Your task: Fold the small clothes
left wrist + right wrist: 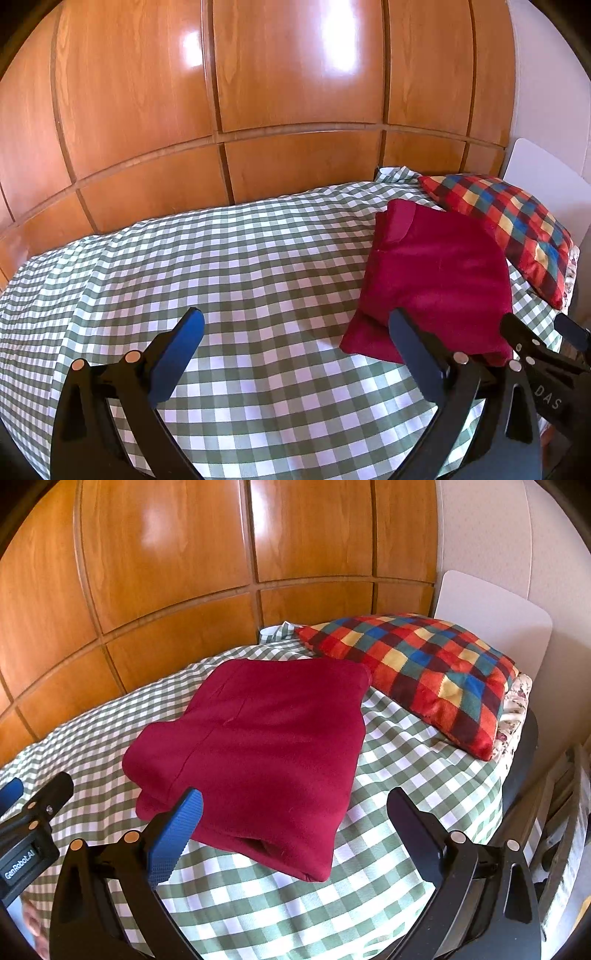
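A dark red garment (436, 280) (258, 746) lies folded into a thick rectangle on the green-and-white checked bedspread (240, 266) (406, 794). My left gripper (295, 325) hovers open over the bare bedspread to the garment's left, its right finger just in front of the garment's near edge. My right gripper (295, 805) stands open in front of the garment's near edge, with nothing pressed between its blue pads (177, 830). Each gripper shows at the edge of the other's view: the right one (543, 336), the left one (37, 794).
A multicoloured checked pillow (517, 229) (424, 672) lies at the head of the bed, just beyond the garment. A white headboard (491, 605) stands behind it. Glossy wooden wardrobe panels (221, 92) run along the far side. The bed's right edge (517, 775) drops to cluttered floor.
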Tool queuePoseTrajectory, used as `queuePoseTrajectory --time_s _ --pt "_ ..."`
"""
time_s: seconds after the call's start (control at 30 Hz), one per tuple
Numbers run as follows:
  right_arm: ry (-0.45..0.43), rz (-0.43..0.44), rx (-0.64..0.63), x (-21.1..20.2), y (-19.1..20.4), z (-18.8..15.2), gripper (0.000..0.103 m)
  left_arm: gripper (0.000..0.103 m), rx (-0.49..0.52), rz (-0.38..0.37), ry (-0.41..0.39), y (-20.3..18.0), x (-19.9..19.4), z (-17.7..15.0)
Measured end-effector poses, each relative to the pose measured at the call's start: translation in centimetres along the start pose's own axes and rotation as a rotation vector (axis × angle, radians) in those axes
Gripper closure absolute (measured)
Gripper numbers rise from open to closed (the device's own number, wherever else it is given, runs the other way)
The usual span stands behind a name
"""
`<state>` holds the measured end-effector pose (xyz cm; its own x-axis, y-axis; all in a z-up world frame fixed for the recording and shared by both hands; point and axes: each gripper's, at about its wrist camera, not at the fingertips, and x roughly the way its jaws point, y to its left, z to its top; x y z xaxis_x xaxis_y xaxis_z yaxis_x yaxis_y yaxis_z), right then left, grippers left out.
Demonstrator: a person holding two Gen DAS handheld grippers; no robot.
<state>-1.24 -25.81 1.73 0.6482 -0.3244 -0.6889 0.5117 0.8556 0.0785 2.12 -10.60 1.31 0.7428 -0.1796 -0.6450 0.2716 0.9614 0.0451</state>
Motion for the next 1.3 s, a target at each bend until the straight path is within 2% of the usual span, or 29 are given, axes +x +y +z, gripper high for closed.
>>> queuePoseTrajectory --time_s 1.3 --pt "0.016 0.009 -0.008 0.2 0.8 -0.4 0.004 0.003 -0.004 0.004 -0.024 0.3 -1.1 0.0"
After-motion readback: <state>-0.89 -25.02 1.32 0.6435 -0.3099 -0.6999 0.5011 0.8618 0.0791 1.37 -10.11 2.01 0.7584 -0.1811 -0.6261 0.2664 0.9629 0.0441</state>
